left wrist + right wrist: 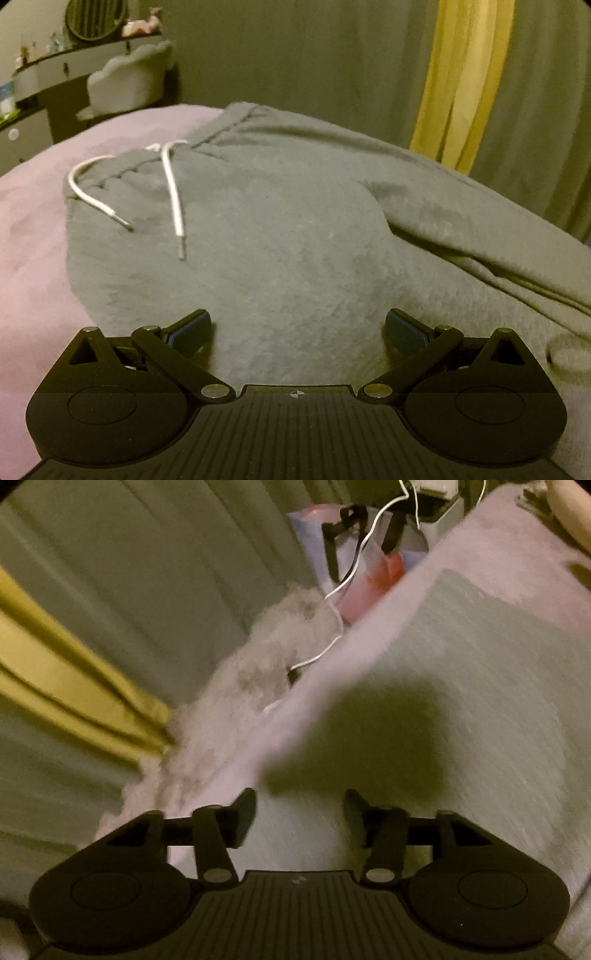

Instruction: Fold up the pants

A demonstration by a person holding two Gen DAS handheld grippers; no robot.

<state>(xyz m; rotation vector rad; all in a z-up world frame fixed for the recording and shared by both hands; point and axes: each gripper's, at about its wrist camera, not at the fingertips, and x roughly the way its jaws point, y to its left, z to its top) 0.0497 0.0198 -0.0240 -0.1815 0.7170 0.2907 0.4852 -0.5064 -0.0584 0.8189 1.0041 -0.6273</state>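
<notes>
Both grippers hang over the grey pants with nothing between their jaws.

Our left gripper (297,326) is spread wide over the pants (280,229), pads clear of the cloth; only this view gives us the waistband, the white drawstring (173,192), the leg lying across to the right, and the pink bed cover (33,229) under them. Our right gripper (300,814) has its jaws partly apart above blurred grey cloth (461,686); only here do we see the bed's edge, a fluffy rug (236,686) and a white cable (351,579) beyond it. A yellow curtain (458,85) shows in both.
</notes>
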